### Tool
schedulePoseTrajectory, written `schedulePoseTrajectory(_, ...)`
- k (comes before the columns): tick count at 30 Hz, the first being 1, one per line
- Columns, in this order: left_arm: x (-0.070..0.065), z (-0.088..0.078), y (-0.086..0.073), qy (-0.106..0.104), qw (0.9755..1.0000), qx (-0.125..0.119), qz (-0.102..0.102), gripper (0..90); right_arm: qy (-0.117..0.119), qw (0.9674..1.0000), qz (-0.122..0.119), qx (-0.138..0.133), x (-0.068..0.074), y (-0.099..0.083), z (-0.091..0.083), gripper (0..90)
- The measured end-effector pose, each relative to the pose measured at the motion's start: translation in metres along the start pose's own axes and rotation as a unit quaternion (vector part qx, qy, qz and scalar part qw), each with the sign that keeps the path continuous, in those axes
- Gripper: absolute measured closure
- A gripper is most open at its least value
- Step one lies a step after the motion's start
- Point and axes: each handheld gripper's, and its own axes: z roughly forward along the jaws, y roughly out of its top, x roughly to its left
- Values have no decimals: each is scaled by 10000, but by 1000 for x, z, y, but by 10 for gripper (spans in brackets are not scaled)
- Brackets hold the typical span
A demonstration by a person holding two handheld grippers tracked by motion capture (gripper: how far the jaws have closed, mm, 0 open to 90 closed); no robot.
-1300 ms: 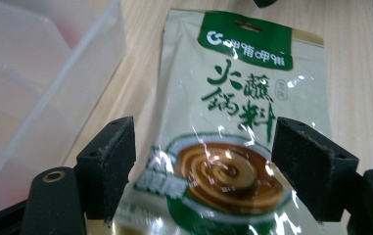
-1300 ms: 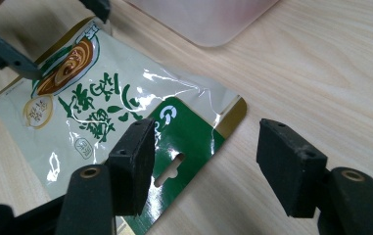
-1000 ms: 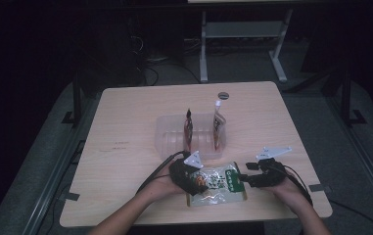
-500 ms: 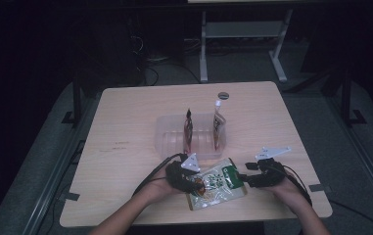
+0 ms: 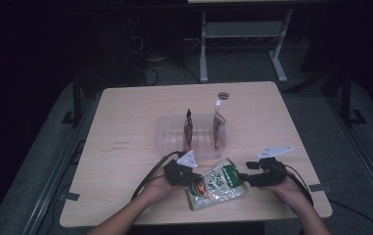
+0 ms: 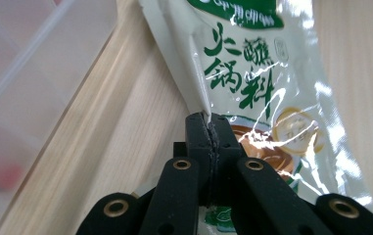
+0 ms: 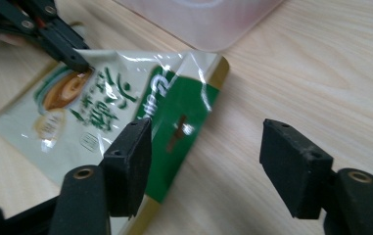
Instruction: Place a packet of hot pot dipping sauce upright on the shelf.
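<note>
Dim room, dark floor, one light wooden table [image 5: 125,127]; metal stand frame on the floor beyond its far edge.

Landmark: one clear plastic bin [image 5: 172,134] near table centre.
- Inside bin: two upright sachets, one dark [image 5: 188,128], one with a white top [image 5: 218,128], side by side, apart.
- Beyond bin, toward far table edge: one small dark round disc [image 5: 223,95]. Cannot tell what it is.
- Just in front of bin, on the near side: one flat green-and-white sauce pouch [image 5: 216,183], lying on the table, printed face up, one corner close to the bin wall.

Two grippers, one per hand, both in front of bin, flanking the pouch.
- Left gripper [image 6: 208,128]: jaws just closed, now clamped on a raised fold of the pouch's edge; film visibly pinched between the pads.
- Right gripper [image 7: 206,164]: jaws apart, having just widened slightly; one pad over the pouch's green end, the other over bare table. Pouch edge between them, not pressed. Cannot tell whether the near pad touches the film.

Count: one table, one bin, two sachets, one disc, one pouch, two grippers.
</note>
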Motion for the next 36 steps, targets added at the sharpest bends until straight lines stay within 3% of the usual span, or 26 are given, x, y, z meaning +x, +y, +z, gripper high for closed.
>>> schedulePoseTrajectory(8,-4,-14,6,-179,9995,-242,6,900,388,9992,-23,-132,7,6,-8,260)
schedulePoseTrajectory(12,-7,-30,3,-189,9994,-301,39,900,591,9981,-130,-88,13,10,-6,216)
schedulePoseTrajectory(16,-9,-56,-7,-177,9992,-360,32,900,842,9958,-350,-52,24,18,2,215)
schedulePoseTrajectory(24,-6,-88,-31,21,9991,-430,-66,900,1272,9908,-429,-141,33,41,23,263)
schedulePoseTrajectory(26,-4,-96,-37,57,9986,-509,-133,900,1432,9882,-524,-141,40,50,33,278)
schedulePoseTrajectory(31,-3,-105,-38,44,9974,-704,-166,900,1692,9836,-601,-178,45,62,50,325)
schedulePoseTrajectory(36,-4,-107,-38,15,9968,-787,-141,900,1895,9801,-571,-163,47,61,54,409)
